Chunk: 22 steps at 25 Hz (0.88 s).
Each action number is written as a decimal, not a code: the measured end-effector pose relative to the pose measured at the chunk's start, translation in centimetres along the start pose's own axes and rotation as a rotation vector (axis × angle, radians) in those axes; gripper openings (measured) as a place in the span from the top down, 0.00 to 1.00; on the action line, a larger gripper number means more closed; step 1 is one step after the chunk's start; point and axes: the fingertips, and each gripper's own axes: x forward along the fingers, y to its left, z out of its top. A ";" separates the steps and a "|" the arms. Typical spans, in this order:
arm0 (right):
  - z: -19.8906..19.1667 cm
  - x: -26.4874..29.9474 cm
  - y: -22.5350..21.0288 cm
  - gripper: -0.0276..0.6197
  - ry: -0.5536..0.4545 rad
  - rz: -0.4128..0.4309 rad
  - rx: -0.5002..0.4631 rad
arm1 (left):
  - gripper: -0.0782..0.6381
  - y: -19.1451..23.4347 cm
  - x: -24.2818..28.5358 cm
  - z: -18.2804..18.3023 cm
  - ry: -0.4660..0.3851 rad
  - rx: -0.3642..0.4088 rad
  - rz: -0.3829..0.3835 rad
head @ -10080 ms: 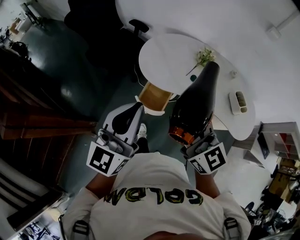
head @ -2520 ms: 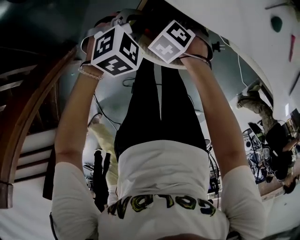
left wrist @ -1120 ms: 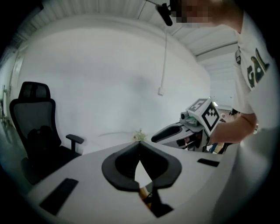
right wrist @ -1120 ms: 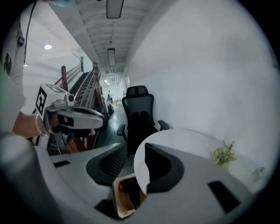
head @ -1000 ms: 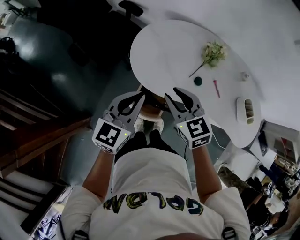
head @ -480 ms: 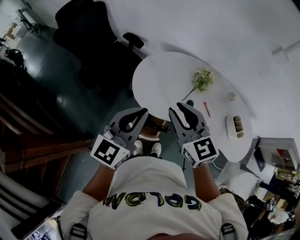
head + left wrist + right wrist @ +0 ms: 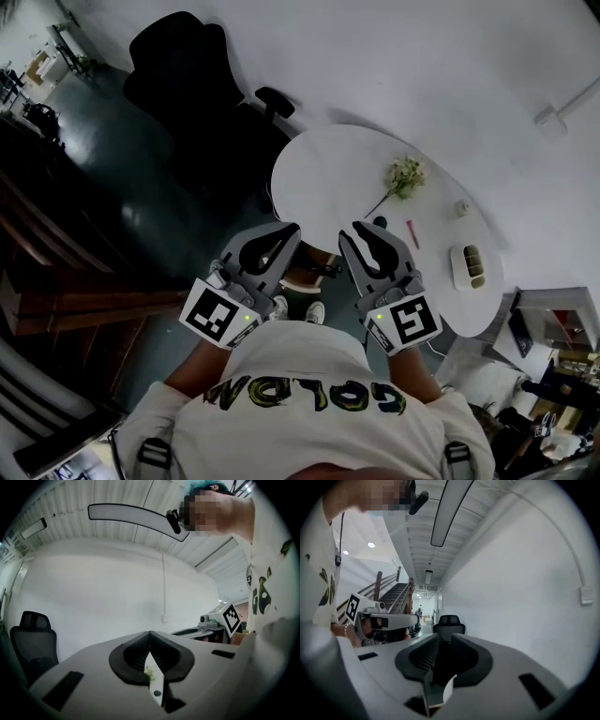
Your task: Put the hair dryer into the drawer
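Observation:
No hair dryer shows in any view. In the head view a brown drawer front (image 7: pixel 302 277) peeks out between the grippers, below the table edge and above the person's shoes. Both grippers are held level in front of the chest. My left gripper (image 7: pixel 292 228) is shut, its tips meeting with nothing between them (image 7: pixel 150 633). My right gripper (image 7: pixel 352 229) is closing; a narrow gap remains between its tips (image 7: pixel 444 638) and nothing is in it.
A round white table (image 7: pixel 319 178) stands ahead with a flower sprig (image 7: pixel 403 176), a red pen (image 7: pixel 412 234) and a white tray (image 7: pixel 467 265). A black office chair (image 7: pixel 187 75) is beyond it. Wooden stairs (image 7: pixel 75 309) run along the left.
Both grippers have risen to chest height, empty, after reaching down low. The right jaws have narrowed over the last second. The hair dryer held earlier is gone from view.

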 end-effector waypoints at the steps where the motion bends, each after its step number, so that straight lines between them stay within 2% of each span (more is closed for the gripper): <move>1: 0.1 0.0 0.0 0.83 -0.005 -0.001 -0.001 | 0.88 0.0 0.0 0.1 0.000 0.001 0.001; 22: 0.1 0.4 0.0 0.84 -0.009 -0.016 0.007 | 0.88 0.3 -0.1 -0.1 -0.014 -0.008 0.009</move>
